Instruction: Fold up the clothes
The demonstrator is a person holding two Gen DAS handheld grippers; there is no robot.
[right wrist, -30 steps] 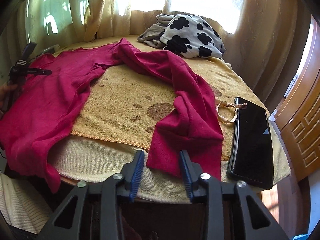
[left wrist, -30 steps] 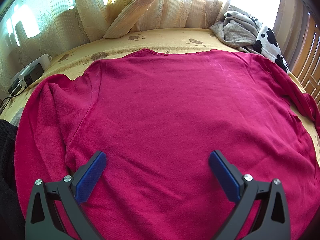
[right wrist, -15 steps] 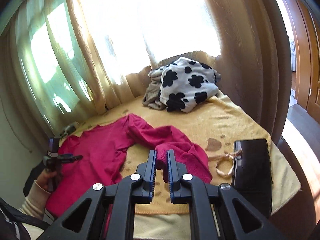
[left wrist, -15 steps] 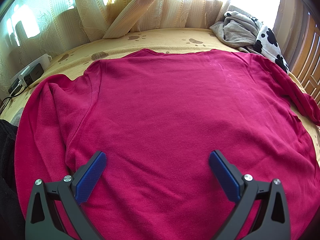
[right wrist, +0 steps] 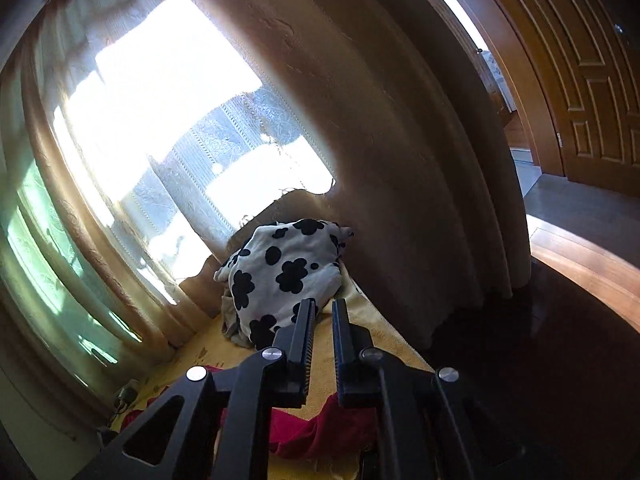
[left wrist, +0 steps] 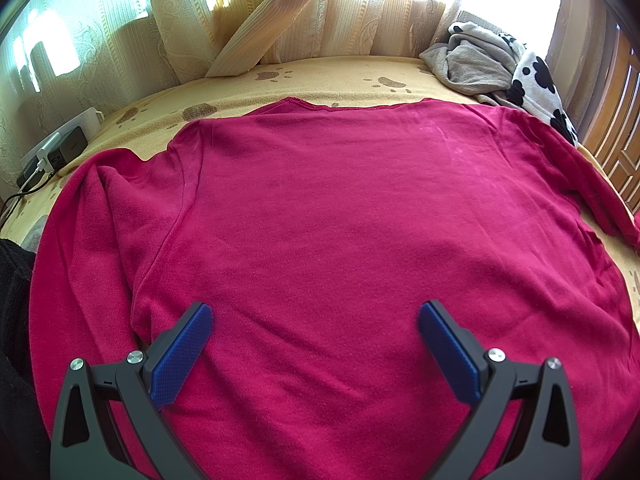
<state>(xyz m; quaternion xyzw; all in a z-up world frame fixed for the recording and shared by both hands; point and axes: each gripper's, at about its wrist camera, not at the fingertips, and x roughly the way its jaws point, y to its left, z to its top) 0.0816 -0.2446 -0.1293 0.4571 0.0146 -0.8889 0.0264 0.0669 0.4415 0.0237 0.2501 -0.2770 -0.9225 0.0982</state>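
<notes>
A crimson long-sleeved sweater (left wrist: 340, 216) lies flat on a yellow paw-print blanket (left wrist: 320, 76), its neckline toward the curtains. My left gripper (left wrist: 316, 320) hovers over the sweater's lower body, its jaws wide open with nothing between the blue pads (left wrist: 180, 356). My right gripper (right wrist: 323, 304) is raised and rolled, pointing at the curtains. Its jaws are shut to a narrow slit, and the sweater's sleeve (right wrist: 320, 432) hangs from under them, pinched low between the fingers. The rest of the sweater is hidden in the right wrist view.
A pile of grey and cow-spotted clothes (right wrist: 280, 276) (left wrist: 500, 68) sits at the blanket's far right corner by the curtains (left wrist: 260, 20). A power strip with chargers (left wrist: 56, 152) lies at the far left. A wooden door (right wrist: 580, 80) stands to the right.
My right gripper shut on the sleeve's cuff, then rose and rolled, lifting the sleeve off the blanket. The left gripper and the sweater's body stayed still.
</notes>
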